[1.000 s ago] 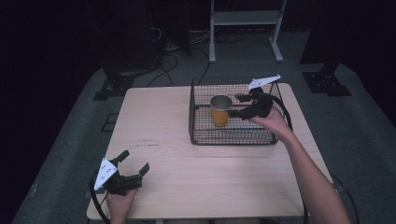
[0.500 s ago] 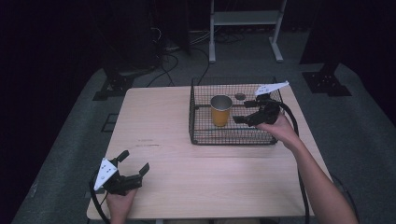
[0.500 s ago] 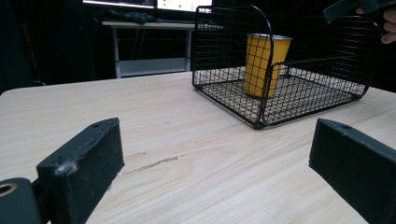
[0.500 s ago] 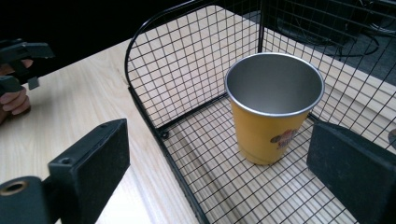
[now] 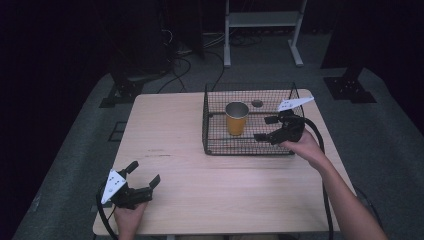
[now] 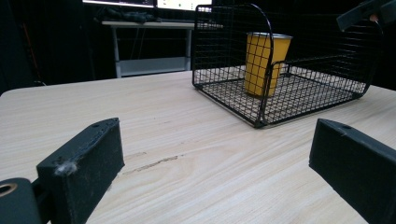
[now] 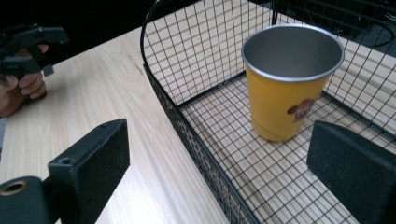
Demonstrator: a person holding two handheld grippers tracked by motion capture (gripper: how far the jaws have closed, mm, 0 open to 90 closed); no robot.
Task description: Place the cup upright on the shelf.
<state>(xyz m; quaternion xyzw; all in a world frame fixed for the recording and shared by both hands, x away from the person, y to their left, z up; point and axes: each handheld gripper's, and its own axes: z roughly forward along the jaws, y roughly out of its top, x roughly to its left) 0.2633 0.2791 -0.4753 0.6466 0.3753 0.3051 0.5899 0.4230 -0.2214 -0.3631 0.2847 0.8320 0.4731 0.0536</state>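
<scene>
Nearest the person, the left gripper (image 5: pixel 141 175) rests at the 7 o'clock corner of the pale wooden table (image 5: pixel 170 135), jaws spread and empty. Farther off, the right gripper (image 5: pixel 266 128) hangs over the 3 o'clock side of the black wire basket (image 5: pixel 210 125), jaws parted, released, gripping nothing. The yellow metal cup with a silver rim and inside (image 5: pixel 236 118) stands upright on the basket floor, near the 9 o'clock wall, apart from that gripper, toward 9 o'clock of it. The right gripper view reveals a small printed logo on the cup, unseen from above. The high view alone catches a small dark round object (image 5: pixel 257 103) beyond, at the basket's 12 o'clock edge.
</scene>
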